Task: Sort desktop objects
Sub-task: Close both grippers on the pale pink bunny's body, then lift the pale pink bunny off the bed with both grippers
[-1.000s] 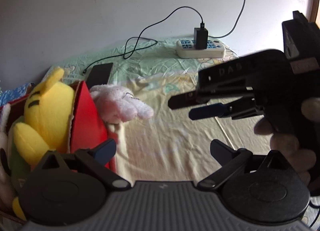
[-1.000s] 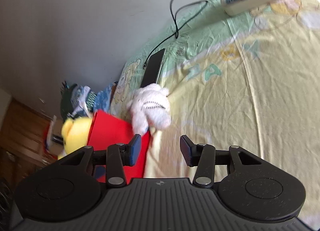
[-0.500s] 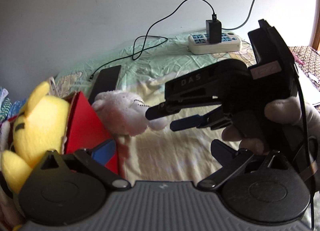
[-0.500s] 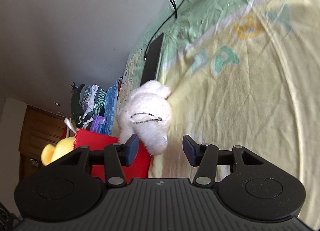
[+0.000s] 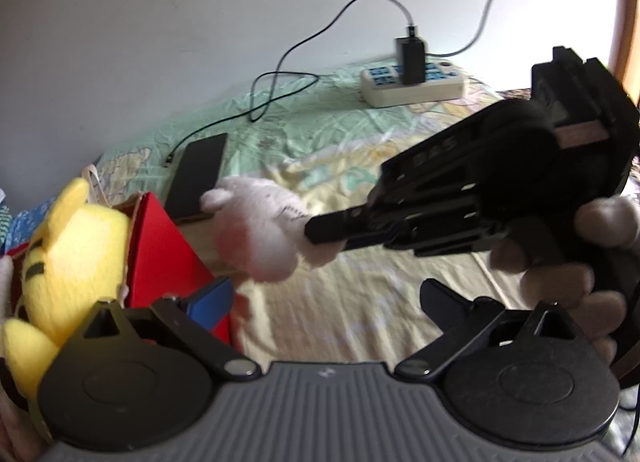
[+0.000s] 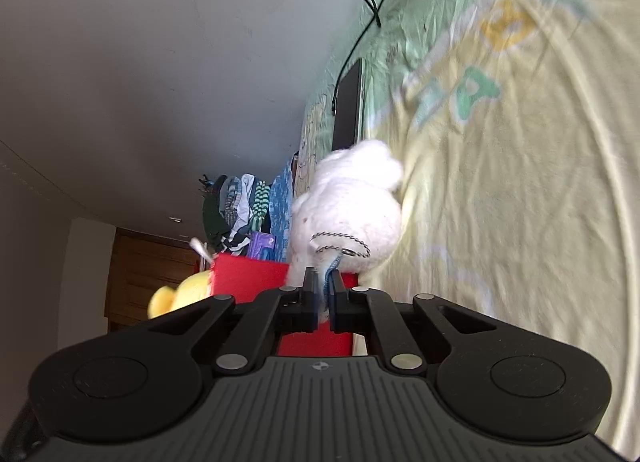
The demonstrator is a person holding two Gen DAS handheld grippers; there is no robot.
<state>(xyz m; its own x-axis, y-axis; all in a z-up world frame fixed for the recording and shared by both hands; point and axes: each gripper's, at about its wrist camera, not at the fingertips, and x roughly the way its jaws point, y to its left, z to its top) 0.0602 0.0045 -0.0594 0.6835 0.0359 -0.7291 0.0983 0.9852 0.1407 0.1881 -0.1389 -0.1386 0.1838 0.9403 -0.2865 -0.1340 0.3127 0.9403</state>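
White fluffy plush toy point(image 6: 352, 205) lies on the bed beside the red cardboard box point(image 6: 248, 276). Right hand-held gripper point(image 6: 323, 292) pinches its tag tight. Lift slowly. Left hand-held gripper point(image 5: 324, 298) is wide, holding nothing.

Open bedsheet point(image 5: 340, 314) right of red box point(image 5: 160, 246); phone point(image 5: 198, 175) and power strip point(image 5: 416, 81) behind.

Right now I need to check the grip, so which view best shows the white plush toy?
The right wrist view: the white plush toy fills the middle, its tag pinched in the shut right tool. The left wrist view shows it blurred and side-on, partly behind that tool.
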